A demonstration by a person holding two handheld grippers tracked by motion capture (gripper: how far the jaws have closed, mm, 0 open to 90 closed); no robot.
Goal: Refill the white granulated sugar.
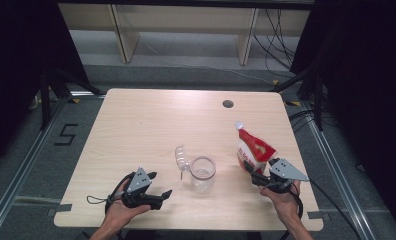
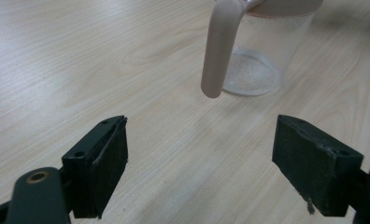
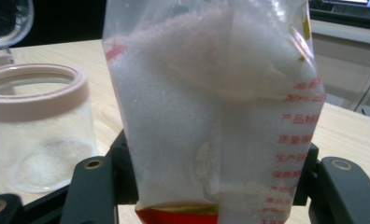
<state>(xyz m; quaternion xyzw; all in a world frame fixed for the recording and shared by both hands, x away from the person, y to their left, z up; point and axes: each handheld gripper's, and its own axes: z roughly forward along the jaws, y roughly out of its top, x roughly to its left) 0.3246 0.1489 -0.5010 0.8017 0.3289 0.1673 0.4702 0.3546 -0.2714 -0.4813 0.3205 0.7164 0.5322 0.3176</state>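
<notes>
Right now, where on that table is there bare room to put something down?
The whole far half of the table is bare, from the left edge across to the small round hole. The near strip is crowded: left tongs open, glass jar with its flipped-up lid, and right tongs gripping the bag.

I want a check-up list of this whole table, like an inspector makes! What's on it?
Surface: pale wooden table with a round hole near the far edge.
Job's things: clear jar with a pinkish rim, lid flipped open, a little white powder at the bottom; red and white bag of white grains, standing up.
Clutter: nothing seen.
Grippers: left gripper open, empty, pointing at the jar; right gripper clamped on the bag's lower part.
Cables: black cable trailing from the right gripper; more wires on the floor behind.
Surroundings: dark curtains, metal floor rails, pale shelf legs.
</notes>
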